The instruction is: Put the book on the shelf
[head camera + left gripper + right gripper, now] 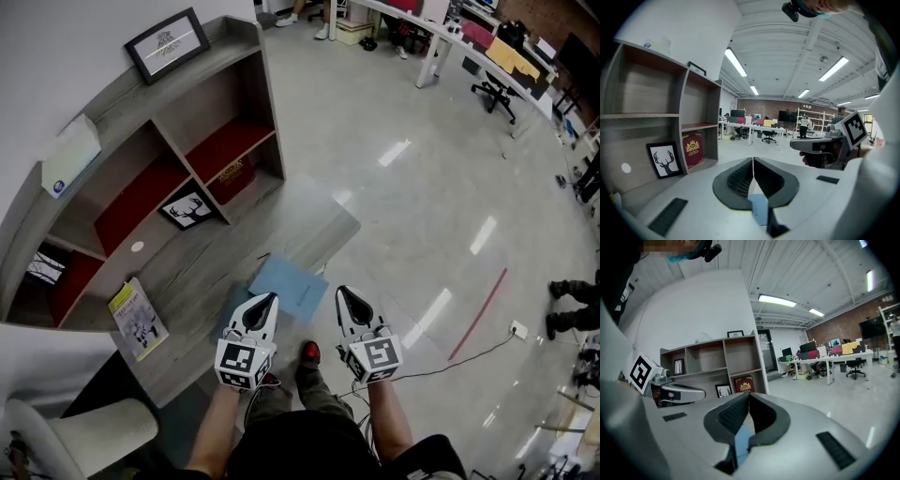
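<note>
Near the blue book [286, 286] on the shelf [187, 272], left gripper [269, 298] and right gripper [341, 292], fingers closed, empty.

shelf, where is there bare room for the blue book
The two upper compartments above the deer picture and red book look bare. The ledge is free between the deer picture and the magazine. The top is crowded: framed picture, white item.

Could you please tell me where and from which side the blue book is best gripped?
Take the blue book by its near edge, coming level from the person's side: it lies flat on the grey ledge, and that edge seems to jut past the front, so jaws could close over it.
</note>
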`<state>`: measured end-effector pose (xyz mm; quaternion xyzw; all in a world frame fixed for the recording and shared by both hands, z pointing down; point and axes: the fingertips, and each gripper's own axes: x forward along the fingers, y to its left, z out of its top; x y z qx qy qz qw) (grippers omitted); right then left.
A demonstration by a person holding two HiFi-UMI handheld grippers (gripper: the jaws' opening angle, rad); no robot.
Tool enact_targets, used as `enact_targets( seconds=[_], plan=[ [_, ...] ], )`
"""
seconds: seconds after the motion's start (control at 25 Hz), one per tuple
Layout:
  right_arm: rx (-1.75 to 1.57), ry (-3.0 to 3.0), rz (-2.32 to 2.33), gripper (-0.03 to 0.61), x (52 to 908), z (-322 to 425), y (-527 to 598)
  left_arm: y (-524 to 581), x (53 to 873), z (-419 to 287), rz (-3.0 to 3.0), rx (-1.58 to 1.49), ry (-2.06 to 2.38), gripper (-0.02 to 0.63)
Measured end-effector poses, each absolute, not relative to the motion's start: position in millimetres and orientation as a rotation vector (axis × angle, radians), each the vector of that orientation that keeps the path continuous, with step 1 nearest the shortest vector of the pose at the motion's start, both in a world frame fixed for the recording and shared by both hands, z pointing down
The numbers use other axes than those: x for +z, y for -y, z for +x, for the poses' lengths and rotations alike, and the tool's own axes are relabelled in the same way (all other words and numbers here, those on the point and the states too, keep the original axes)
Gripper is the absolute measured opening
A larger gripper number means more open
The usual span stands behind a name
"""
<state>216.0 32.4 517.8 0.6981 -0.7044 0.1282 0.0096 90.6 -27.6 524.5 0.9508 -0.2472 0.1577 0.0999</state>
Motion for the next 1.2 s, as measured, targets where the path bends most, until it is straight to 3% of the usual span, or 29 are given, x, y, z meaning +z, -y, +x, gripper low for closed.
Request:
enact_targets(
  seconds=[1.2],
  plan=[
    [1.163,1.942,2.262,0.031,749.7,183.3,-35.2,25.0,713.8,96.6,2.669,0.86,0.39,0.012]
  ],
)
